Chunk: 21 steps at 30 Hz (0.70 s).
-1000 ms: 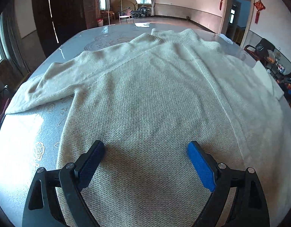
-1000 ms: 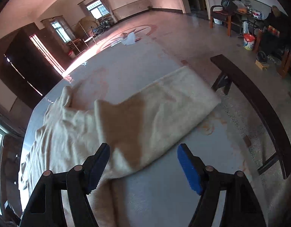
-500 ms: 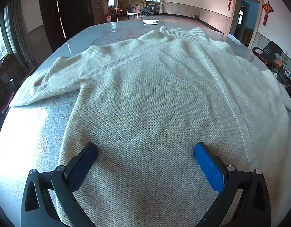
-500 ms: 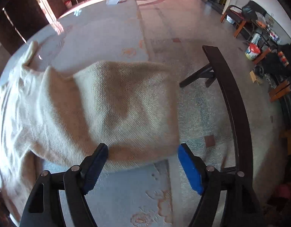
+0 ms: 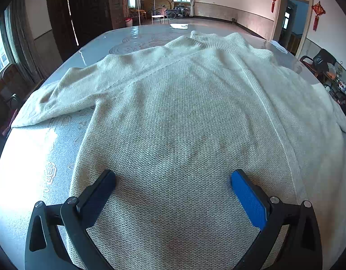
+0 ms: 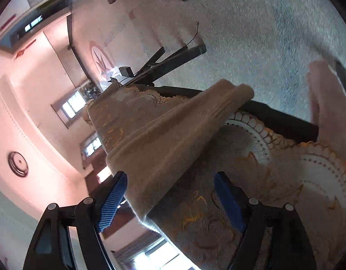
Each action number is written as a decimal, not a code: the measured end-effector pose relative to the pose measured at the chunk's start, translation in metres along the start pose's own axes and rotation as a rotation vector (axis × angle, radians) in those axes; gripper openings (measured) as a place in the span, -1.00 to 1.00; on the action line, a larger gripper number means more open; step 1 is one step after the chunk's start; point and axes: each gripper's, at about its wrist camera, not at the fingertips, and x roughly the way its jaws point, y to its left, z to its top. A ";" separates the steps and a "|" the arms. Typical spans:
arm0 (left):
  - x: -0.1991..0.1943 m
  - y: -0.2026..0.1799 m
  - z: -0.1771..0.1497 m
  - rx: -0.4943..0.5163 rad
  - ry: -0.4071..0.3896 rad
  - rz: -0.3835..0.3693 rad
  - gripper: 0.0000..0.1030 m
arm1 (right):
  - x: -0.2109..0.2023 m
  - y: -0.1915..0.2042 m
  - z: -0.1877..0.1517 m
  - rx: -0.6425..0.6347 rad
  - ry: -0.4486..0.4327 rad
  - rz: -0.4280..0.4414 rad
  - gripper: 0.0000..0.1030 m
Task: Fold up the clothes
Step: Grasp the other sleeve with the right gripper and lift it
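Jaws of both grippers gape (right's just widening) around sweater [image 5: 184, 117].

Sweater [image 5: 184, 117]: coarse matt cream knit. Table [image 5: 137, 38]: glossy patterned cover.

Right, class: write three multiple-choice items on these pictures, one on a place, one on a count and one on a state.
1. Where does the sweater lie?
A. on the floor
B. over a chair
C. on the table

2. How many red ornaments hang beside the doorway?
A. one
B. two
C. four

3. In what state is the sweater?
A. spread out flat
B. folded into a square
C. rolled into a ball

Answers:
1 C, its body rests on the patterned tabletop.
2 B, one hangs on each side of the frame.
3 A, body, collar and a sleeve all lie opened out.
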 end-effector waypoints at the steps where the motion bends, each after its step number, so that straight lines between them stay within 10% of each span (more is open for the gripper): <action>1: 0.001 0.000 0.001 0.000 0.000 0.000 1.00 | 0.006 -0.002 0.004 0.018 -0.010 0.023 0.64; 4: 0.003 0.000 0.003 0.001 0.000 0.002 1.00 | 0.014 0.007 0.010 0.067 -0.010 0.147 0.57; 8: 0.003 0.001 0.003 0.000 0.000 0.003 1.00 | 0.030 0.032 0.012 -0.045 -0.051 0.155 -0.91; 21: 0.005 0.000 0.005 -0.004 0.000 0.001 1.00 | -0.017 0.158 -0.071 -0.615 -0.388 0.030 -0.93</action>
